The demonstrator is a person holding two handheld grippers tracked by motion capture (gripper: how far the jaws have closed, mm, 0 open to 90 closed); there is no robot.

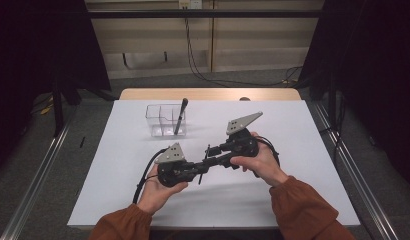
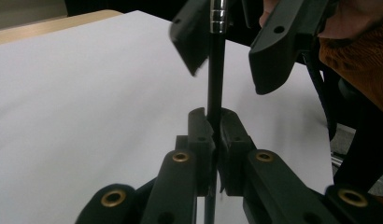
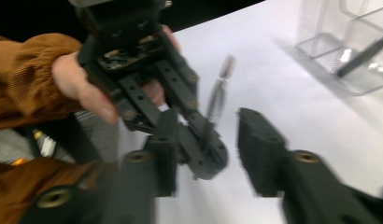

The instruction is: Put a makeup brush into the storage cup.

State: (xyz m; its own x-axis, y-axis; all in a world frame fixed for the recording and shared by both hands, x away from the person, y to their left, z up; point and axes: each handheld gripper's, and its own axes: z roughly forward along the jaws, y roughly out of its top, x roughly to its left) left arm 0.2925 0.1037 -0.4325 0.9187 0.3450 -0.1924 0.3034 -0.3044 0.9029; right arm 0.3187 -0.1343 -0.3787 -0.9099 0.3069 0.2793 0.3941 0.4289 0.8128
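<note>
High view: we see both hand-held grippers meeting above the white tabletop (image 1: 293, 200), the left hand-held gripper (image 1: 202, 167) and right hand-held gripper (image 1: 213, 152) on a black pen (image 1: 206, 159) between them. A clear organizer (image 1: 160, 119) behind holds a second pen (image 1: 181, 116).

Left gripper view: our own jaws clamp the pen's barrel (image 2: 215, 79), upright.

Right gripper view: our jaws stand apart, beside the pen (image 3: 218, 95), not pressing it.
</note>
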